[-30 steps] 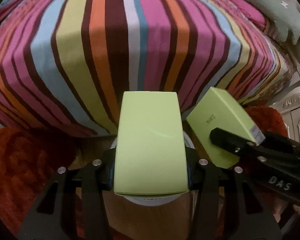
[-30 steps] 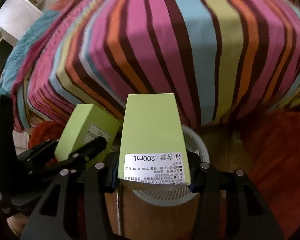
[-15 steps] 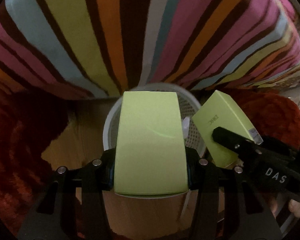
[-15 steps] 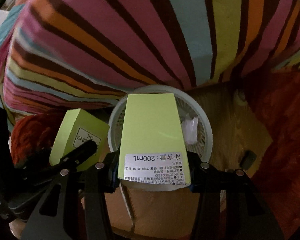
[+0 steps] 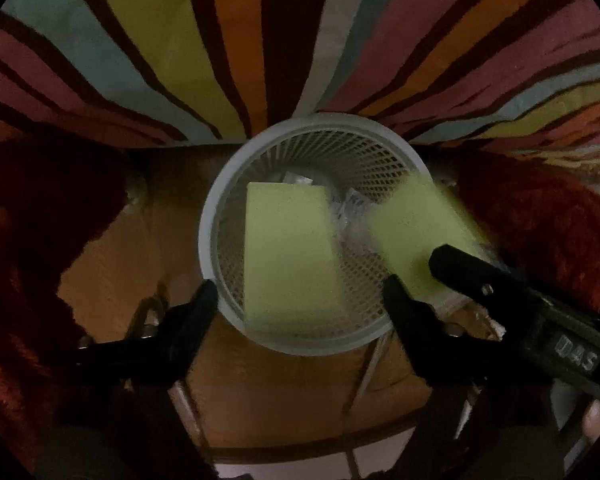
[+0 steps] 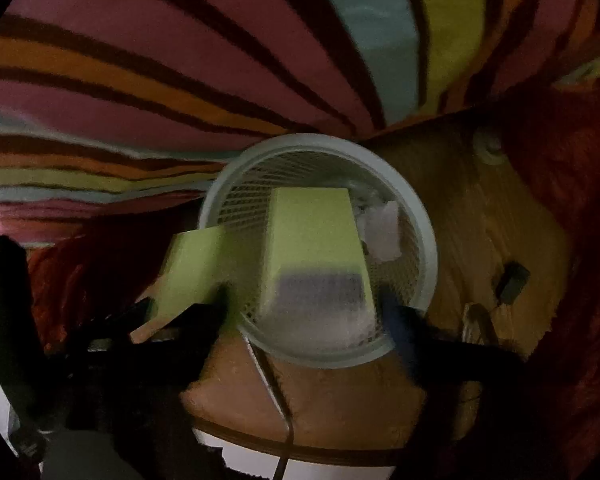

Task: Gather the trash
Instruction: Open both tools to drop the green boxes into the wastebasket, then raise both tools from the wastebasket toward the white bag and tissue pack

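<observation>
Hand-held grippers wide; box lengthwise, basketward.

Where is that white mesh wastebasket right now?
The white mesh wastebasket stands on the wooden floor at the foot of the striped bedspread, centred in both wrist views, with red rug on either side and two green boxes over its mouth.

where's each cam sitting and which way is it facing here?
Left wrist: on the left hand-held gripper, facing steeply down into the basket; its own open fingers and the right hand-held gripper show.
Right wrist: on the right hand-held gripper, same downward aim; left hand-held gripper at lower left.
Shared: basket, two green boxes, striped bedspread.
</observation>
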{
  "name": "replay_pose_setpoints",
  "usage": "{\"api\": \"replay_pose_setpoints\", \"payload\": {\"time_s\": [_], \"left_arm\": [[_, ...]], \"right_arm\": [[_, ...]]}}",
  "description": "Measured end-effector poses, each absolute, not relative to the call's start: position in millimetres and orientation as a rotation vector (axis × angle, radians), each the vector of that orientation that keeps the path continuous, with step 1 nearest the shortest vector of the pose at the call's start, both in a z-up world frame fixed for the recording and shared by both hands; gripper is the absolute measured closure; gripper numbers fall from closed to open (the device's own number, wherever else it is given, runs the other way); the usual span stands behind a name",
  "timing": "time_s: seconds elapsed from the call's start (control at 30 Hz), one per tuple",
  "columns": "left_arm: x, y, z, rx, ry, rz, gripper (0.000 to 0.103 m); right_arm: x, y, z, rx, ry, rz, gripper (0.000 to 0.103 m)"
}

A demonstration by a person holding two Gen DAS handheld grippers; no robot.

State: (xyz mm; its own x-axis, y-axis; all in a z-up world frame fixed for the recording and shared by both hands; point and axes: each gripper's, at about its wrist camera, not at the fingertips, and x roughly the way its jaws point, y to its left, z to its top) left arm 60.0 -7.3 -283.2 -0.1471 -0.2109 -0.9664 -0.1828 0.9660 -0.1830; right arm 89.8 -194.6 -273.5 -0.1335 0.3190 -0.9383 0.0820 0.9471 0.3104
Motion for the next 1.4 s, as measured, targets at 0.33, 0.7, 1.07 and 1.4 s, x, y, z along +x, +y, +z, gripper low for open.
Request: {"api": "replay_pose_setpoints", "payload": {"time_s": [0.33,0.7,1.07,1.4], "left_arm": [[62,-4,-279,-0.320,1.694,-0.008,0.020],[59,3,-226,-0.277,1.480,0.006,0.020],[58,-6,-171,-0.160,1.241,-0.039,0.020],[66,4,-130,-0.163,1.077,-0.045,0.014]], "right_arm": [[89,-205,-275,0.355,1.685,0.162,0.022],[80,-205,-211,0.285,1.437,0.209,0.022],[76,-195,-139,0.158,1.104,0.266,0.008],[84,-192,-113,0.145,0.964,0.281,0.008]]}}
